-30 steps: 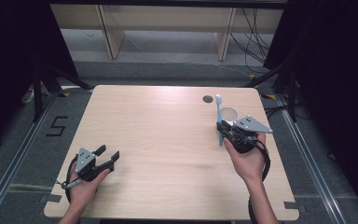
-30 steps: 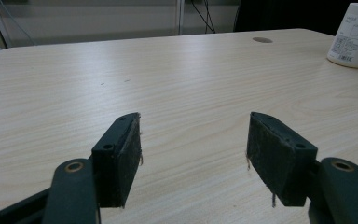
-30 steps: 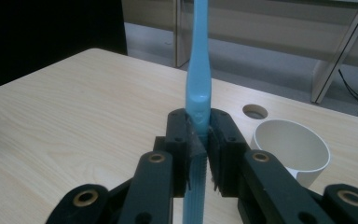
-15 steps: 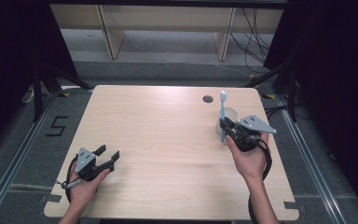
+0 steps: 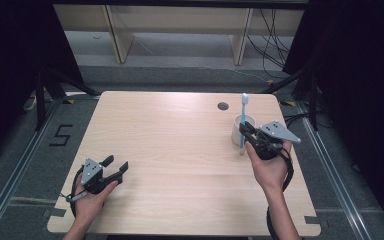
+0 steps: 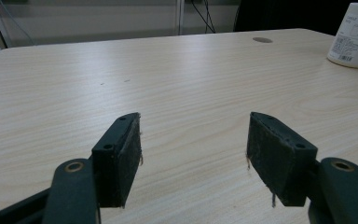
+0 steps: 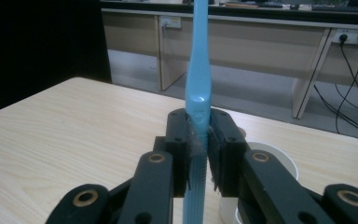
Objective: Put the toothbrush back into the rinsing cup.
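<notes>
Now toothbrush (image 5: 243, 121) more upright vs. before, by cup (image 5: 238, 131).

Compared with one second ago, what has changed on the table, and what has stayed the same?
The toothbrush in the right gripper has been turned more upright, its brush head now pointing straight up beside the white cup. The grip on it is unchanged. The left gripper remains open in the same place, and the cup has not moved.
</notes>
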Action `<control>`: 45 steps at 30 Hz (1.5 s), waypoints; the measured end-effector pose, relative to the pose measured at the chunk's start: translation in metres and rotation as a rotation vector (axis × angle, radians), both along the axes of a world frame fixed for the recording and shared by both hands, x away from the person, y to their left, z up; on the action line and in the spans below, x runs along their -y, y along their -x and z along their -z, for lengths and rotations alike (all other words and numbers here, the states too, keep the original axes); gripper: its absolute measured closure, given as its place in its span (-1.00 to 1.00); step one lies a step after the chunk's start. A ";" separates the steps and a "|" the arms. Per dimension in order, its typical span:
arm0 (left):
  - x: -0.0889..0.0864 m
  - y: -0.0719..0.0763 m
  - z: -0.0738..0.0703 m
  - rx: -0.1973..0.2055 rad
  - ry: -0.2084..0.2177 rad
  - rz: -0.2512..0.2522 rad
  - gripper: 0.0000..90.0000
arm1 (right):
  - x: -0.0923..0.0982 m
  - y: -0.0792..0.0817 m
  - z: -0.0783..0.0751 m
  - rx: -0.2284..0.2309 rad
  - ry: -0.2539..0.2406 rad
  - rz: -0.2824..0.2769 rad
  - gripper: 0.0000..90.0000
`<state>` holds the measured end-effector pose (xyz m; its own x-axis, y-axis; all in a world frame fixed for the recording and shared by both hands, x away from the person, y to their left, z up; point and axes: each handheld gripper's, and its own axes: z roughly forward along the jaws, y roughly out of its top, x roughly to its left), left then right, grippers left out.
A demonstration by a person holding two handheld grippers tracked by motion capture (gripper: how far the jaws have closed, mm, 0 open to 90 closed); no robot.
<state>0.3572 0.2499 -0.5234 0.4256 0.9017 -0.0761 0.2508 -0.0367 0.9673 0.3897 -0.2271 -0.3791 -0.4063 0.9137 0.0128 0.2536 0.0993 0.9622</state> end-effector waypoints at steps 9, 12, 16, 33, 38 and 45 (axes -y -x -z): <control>0.000 0.000 0.000 -0.001 -0.002 0.000 -0.23 | 0.003 -0.003 -0.002 0.022 -0.012 0.024 0.77; 0.000 0.000 0.000 0.001 -0.001 -0.001 -0.23 | 0.005 -0.005 -0.002 0.029 -0.017 0.027 0.76; 0.000 0.000 0.000 -0.006 -0.006 -0.005 -0.23 | 0.007 -0.007 -0.002 0.044 -0.018 0.040 0.77; 0.001 -0.001 0.000 0.002 -0.004 0.001 -0.23 | 0.013 -0.014 -0.006 0.065 -0.048 0.072 0.77; 0.001 -0.001 0.000 0.002 -0.002 0.000 -0.23 | 0.014 -0.016 -0.008 0.076 -0.052 0.079 0.77; 0.000 0.000 -0.001 -0.011 -0.008 -0.005 -0.23 | 0.017 -0.019 -0.009 0.091 -0.053 0.095 0.76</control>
<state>0.3567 0.2497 -0.5226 0.4204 0.9044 -0.0736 0.2619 -0.0432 0.9641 0.4087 -0.2441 -0.3706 -0.3195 0.9471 0.0291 0.1707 0.0274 0.9849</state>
